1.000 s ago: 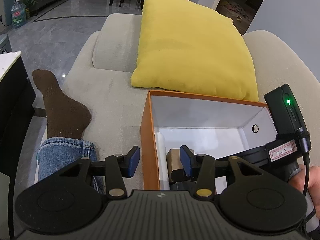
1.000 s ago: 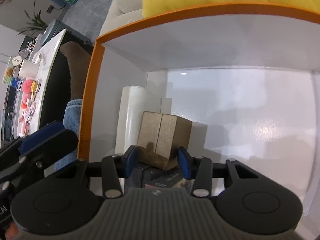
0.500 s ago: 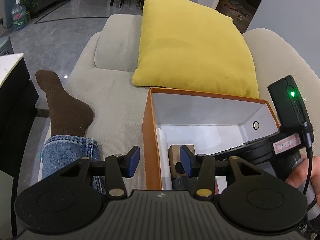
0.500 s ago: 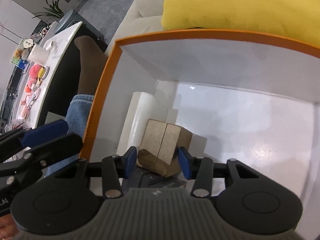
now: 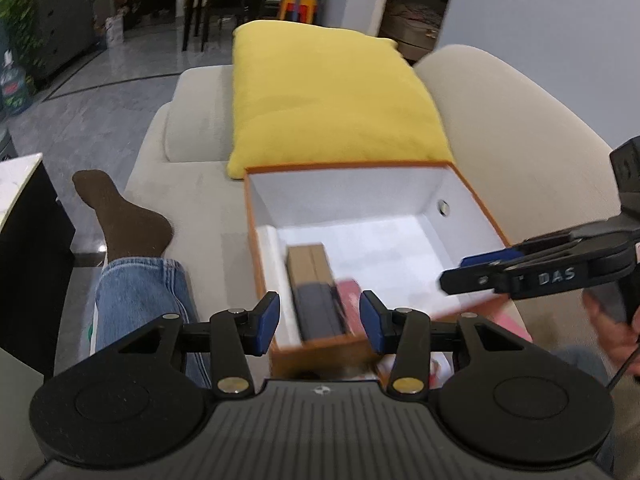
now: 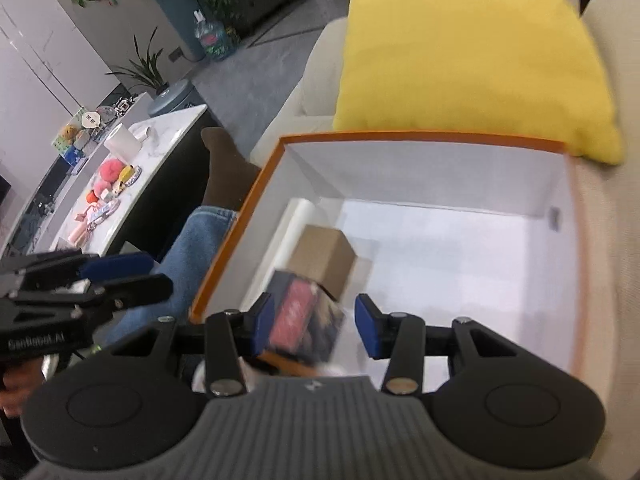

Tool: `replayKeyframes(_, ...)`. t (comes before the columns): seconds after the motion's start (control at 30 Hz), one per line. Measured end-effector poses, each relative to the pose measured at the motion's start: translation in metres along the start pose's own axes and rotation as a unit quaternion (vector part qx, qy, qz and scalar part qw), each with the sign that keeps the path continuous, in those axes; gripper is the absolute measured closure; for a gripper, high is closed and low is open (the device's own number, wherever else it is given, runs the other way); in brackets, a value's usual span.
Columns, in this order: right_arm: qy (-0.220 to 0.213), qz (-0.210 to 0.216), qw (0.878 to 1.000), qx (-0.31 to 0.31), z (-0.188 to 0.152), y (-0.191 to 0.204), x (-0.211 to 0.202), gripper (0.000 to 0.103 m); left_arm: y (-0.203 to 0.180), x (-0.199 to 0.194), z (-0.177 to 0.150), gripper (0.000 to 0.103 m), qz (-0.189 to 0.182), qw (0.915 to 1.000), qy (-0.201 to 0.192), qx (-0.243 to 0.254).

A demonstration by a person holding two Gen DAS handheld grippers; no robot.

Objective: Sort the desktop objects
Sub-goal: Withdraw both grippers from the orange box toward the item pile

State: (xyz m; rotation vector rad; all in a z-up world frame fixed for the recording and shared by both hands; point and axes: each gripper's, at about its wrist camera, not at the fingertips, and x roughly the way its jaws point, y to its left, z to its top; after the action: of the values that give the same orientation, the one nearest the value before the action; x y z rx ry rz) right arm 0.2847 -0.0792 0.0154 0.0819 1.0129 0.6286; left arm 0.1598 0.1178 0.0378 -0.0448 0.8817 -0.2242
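Note:
An orange box (image 5: 476,196) with a white inside sits on the beige sofa; it also shows in the right wrist view (image 6: 224,248). Along its left wall lie a white roll (image 6: 296,216), a brown cardboard box (image 5: 310,262) (image 6: 324,252) and a dark box with a red face (image 5: 320,314) (image 6: 300,316). My left gripper (image 5: 319,323) is open and empty over the box's near left corner. My right gripper (image 6: 315,322) is open and empty above the box's near edge; in the left wrist view it (image 5: 480,272) reaches in from the right.
A yellow cushion (image 5: 332,100) leans behind the box. A leg in jeans (image 5: 140,296) with a brown sock (image 5: 120,220) lies left of the box. A white table (image 6: 132,184) with several small items stands at the far left. Pink items (image 5: 508,320) lie by the box's near right.
Both grippers have pulled back and up from the box. The right gripper has moved away from the brown cardboard box, which now lies in the orange box.

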Motion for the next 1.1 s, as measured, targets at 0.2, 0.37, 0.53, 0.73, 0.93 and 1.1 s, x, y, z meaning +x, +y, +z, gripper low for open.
replayKeyframes(0.2,0.020,-0.061,0.998,0.006,-0.047,-0.023,-0.038,0.056,-0.028,-0.014,-0.027,0.052,-0.031,0.9992,0.014,0.019)
replayKeyframes(0.37,0.060,-0.117,0.991,0.008,-0.082,-0.048,-0.042,0.056,-0.057,-0.008,-0.057,0.052,-0.056,0.9962,0.047,0.049)
replayKeyframes(0.53,0.094,-0.119,0.988,0.010,-0.108,-0.057,-0.035,0.056,-0.092,0.013,-0.087,0.052,-0.071,0.9884,0.090,0.100)
replayKeyframes(0.73,0.105,-0.137,0.984,-0.040,-0.119,-0.045,-0.028,0.057,-0.122,0.053,-0.118,0.052,-0.069,0.9771,0.138,0.146)
replayKeyframes(0.93,0.126,-0.152,0.979,-0.058,-0.116,-0.052,-0.018,0.057,-0.130,0.088,-0.137,0.056,-0.038,0.9703,0.167,0.171)
replayKeyframes(1.1,0.132,-0.171,0.974,-0.071,-0.119,-0.053,-0.009,0.055,-0.127,0.100,-0.146,0.081,-0.031,0.9696,0.177,0.166)
